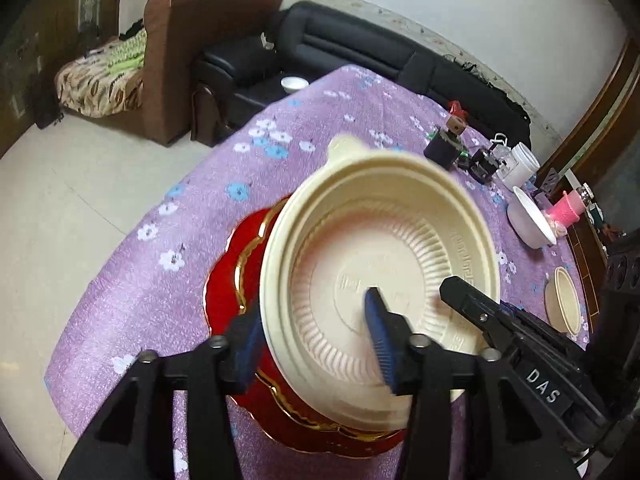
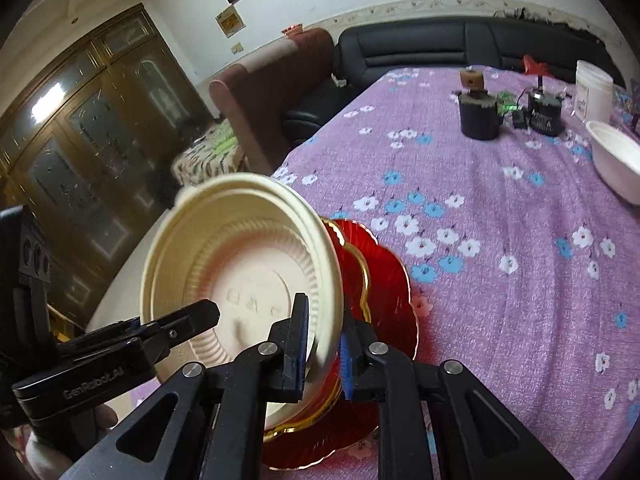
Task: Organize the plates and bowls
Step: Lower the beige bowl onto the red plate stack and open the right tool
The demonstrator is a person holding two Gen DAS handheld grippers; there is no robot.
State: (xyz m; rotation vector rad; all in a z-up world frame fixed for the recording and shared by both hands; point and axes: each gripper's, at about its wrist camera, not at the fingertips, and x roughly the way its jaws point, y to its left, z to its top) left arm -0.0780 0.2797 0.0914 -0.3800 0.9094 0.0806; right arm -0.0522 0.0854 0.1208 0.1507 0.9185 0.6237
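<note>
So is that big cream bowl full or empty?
Empty. The cream bowl shows its bare ribbed inside and stamped bottom in both views, nothing in it, above the red plate.

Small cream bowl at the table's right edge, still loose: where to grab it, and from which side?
Take the small cream bowl by its rim, coming from above, one finger inside and one outside the wall. It sits upright and mouth-up on the purple tablecloth, apart from other things, so the thin rim is the exposed part; the round wall looks too wide to span easily.
</note>
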